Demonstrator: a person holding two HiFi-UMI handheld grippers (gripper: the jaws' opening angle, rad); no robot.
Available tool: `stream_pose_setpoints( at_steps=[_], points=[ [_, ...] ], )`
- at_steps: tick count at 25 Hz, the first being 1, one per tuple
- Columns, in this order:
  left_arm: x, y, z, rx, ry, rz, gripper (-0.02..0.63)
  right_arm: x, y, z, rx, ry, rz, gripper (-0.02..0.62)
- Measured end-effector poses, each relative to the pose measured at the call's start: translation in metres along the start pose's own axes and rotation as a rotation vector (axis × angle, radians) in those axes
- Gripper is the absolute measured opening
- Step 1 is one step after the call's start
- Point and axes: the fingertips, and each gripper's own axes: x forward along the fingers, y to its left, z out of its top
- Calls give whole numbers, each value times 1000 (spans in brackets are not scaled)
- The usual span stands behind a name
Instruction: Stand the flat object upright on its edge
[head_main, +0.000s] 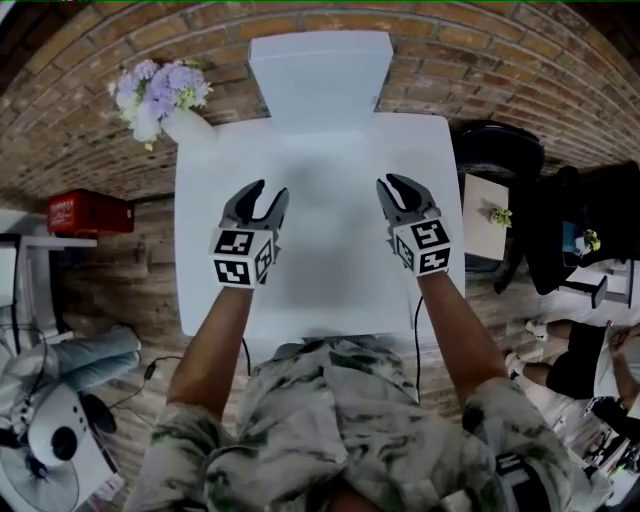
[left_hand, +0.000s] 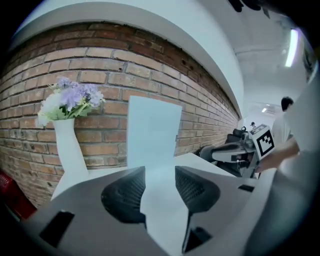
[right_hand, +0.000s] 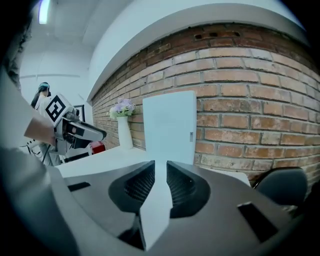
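Note:
The flat object is a white rectangular panel (head_main: 320, 80) (left_hand: 152, 132) (right_hand: 170, 127). It stands upright at the far edge of the white table (head_main: 320, 290) and leans against the brick wall. My left gripper (head_main: 270, 192) (left_hand: 160, 175) hovers over the table's left half, well short of the panel, open with nothing between its jaws. My right gripper (head_main: 393, 182) (right_hand: 160, 170) hovers over the right half, level with the left one. Its jaws stand only a narrow gap apart and hold nothing.
A white vase of purple flowers (head_main: 170, 105) (left_hand: 67, 145) (right_hand: 123, 125) stands on the table's far left corner, close to the panel. A black chair (head_main: 500, 150) is right of the table. On the floor to the left are a red box (head_main: 90, 212) and a fan (head_main: 50, 450).

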Motion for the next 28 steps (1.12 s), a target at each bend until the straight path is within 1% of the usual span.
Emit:
stream_pose_setpoints(
  at_steps=[2, 5, 7, 10, 13, 16, 19, 23, 28],
  points=[
    [-26, -11, -9, -2, -4, -13, 185, -19, 22, -4, 4, 4, 3, 87],
    [-66, -31, -20, 5, -12, -55, 162, -46, 54, -9, 20, 15, 8, 85],
    [-95, -40, -28, 4, -13, -77, 134, -64, 79, -15, 37, 30, 19, 81],
    [-141, -51, -46, -35, 4, -103, 95, -97, 121, -22, 41, 34, 35, 60],
    [-189, -61, -54, -72, -3, -130, 67, -129, 160, -28, 40, 35, 43, 44],
    [-233, -70, -63, -70, -5, -149, 52, -160, 194, -39, 55, 52, 48, 41],
    [-276, -79, -79, -39, -3, -173, 40, -188, 232, -46, 55, 57, 56, 38],
    [-329, -91, -106, -27, 9, -215, 29, -227, 288, -50, 49, 49, 92, 27],
    [-381, -108, -134, -25, 27, -263, 26, -271, 336, -59, 57, 44, 97, 23]
  ],
)
